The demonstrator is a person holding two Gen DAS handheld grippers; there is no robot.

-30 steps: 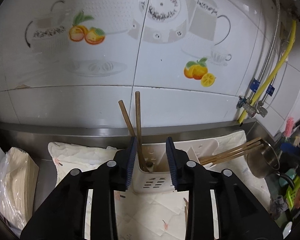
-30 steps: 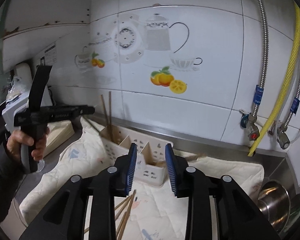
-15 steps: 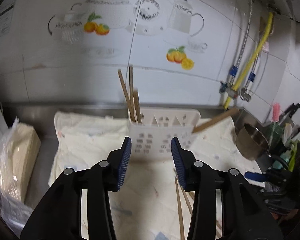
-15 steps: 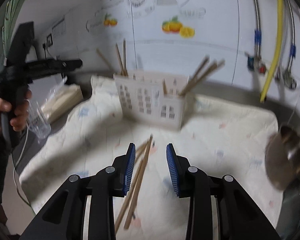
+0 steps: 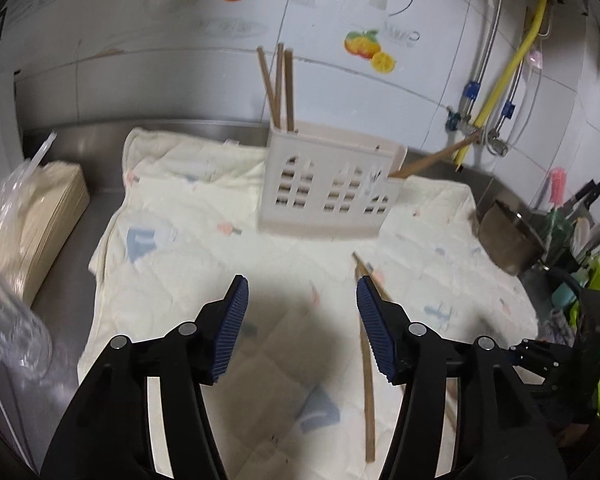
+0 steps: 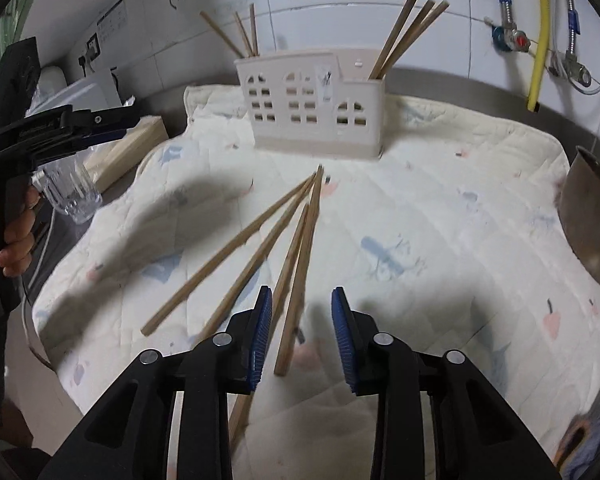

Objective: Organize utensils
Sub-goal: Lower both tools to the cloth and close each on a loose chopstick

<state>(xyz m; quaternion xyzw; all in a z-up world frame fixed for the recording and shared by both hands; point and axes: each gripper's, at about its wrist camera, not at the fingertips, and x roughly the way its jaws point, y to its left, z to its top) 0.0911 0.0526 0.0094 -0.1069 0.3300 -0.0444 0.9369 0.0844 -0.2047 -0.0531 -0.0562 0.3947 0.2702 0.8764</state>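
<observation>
Right wrist view: the right gripper [image 6: 300,332] hangs low over a quilted cloth [image 6: 440,208] with its blue-padded jaws apart and nothing clamped between them. Four loose chopsticks [image 6: 268,240] lie fanned on the cloth, their far tips meeting toward 12 o'clock; the near end of one lies between the jaws, but no pad touches it. Further toward 12 o'clock stands a white slotted utensil holder [image 6: 312,108], with three chopsticks upright in its left compartment and three more leaning out of its right one. At 9 o'clock the left gripper [image 6: 112,122] shows in a hand, a clear glass [image 6: 70,192] just below it.

In the left wrist view, the left gripper [image 5: 298,326] is spread wide and empty above the cloth [image 5: 204,216]. The holder [image 5: 328,188] sits at 12 o'clock, and one loose chopstick [image 5: 366,344] lies by the right-hand finger. A metal pot [image 5: 508,236] rests at 3 o'clock.
</observation>
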